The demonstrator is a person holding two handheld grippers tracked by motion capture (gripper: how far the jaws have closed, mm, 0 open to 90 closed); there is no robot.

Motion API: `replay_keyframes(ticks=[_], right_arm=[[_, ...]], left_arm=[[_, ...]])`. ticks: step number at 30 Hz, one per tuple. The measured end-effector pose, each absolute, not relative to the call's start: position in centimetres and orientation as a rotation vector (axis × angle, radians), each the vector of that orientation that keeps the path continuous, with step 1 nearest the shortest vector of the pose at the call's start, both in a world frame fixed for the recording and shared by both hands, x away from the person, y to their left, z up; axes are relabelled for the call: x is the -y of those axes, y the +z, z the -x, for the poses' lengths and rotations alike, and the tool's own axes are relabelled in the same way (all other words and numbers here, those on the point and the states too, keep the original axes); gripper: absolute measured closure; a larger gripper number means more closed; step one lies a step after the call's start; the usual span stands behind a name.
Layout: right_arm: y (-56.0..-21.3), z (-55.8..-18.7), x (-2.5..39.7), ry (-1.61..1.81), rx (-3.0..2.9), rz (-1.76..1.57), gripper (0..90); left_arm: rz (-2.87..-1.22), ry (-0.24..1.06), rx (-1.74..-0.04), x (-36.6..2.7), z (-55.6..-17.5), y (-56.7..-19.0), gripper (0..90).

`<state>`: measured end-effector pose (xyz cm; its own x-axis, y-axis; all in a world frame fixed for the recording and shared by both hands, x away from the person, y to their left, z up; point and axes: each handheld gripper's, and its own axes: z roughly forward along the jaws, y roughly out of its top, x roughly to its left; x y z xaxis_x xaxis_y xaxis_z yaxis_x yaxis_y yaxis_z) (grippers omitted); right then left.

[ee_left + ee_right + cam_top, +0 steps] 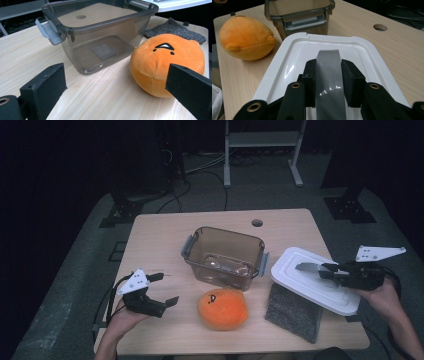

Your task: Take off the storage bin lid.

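Right gripper (327, 268) is clamped on the grey handle (306, 266) of the white lid (300, 285), at the right side of the table (165, 235). The right gripper view shows the grip best: both jaws press the flanks of the grey handle (328, 75), which stands up from the recessed middle of the lid (294, 57). High view adds what that one lacks: the lid's near edge overlaps the grey cloth (292, 312) and its right corner hangs past the table edge. Whether the lid is lifted or resting there, I can't tell from this angle.

Left gripper (162, 289) sits low at the front left of the table, jaws spread wide, holding nothing. In the left gripper view the two jaws frame the orange plush (166, 62), which lies just beside the far jaw, not between the pads.

Box (225, 257) is a smoky clear tub in the middle of the table, open on top, grey latches on both short ends. The left gripper view looks through the box (100, 37) wall to a flat grey patch on its floor; the high view only gives glare there. Plush (222, 309) lies just in front of the box, near but apart, with its face markings upward.

The right gripper view also catches the box (299, 15) latch side on, the plush (247, 37) side on, and the round hole (380, 27) in the tabletop beyond the lid.
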<state>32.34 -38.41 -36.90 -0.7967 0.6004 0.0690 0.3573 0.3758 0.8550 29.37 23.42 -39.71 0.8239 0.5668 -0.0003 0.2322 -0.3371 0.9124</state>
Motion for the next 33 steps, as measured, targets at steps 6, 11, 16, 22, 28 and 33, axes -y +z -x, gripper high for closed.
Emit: replay_keyframes(ticks=[6,11,16,22,28,33], right_arm=[[-38.4,-32.5,38.5,1.394,-2.392,-0.88,65.7],[-39.4,-32.8,38.2,1.397,-2.402,-0.893,65.7],[-40.3,-33.1,38.0,1.402,-2.412,-0.908,65.7],[-41.4,-33.3,37.8,1.406,-2.417,-0.926,65.7],[-42.4,-33.4,37.3,1.408,-2.439,-0.934,65.7],[-43.2,-33.6,36.8,1.401,-2.458,-0.933,65.7]], left_arm=[[-1.929,0.38,-0.598,-23.3,-29.4,-39.8,2.4],[-1.927,0.381,-0.596,-23.3,-29.4,-39.7,2.5],[-1.923,0.382,-0.598,-23.4,-29.4,-39.7,2.4],[-1.921,0.383,-0.595,-23.4,-29.3,-39.7,2.5],[-1.921,0.383,-0.596,-23.4,-29.3,-39.7,2.4],[-1.92,0.383,-0.598,-23.5,-29.3,-39.6,2.5]])
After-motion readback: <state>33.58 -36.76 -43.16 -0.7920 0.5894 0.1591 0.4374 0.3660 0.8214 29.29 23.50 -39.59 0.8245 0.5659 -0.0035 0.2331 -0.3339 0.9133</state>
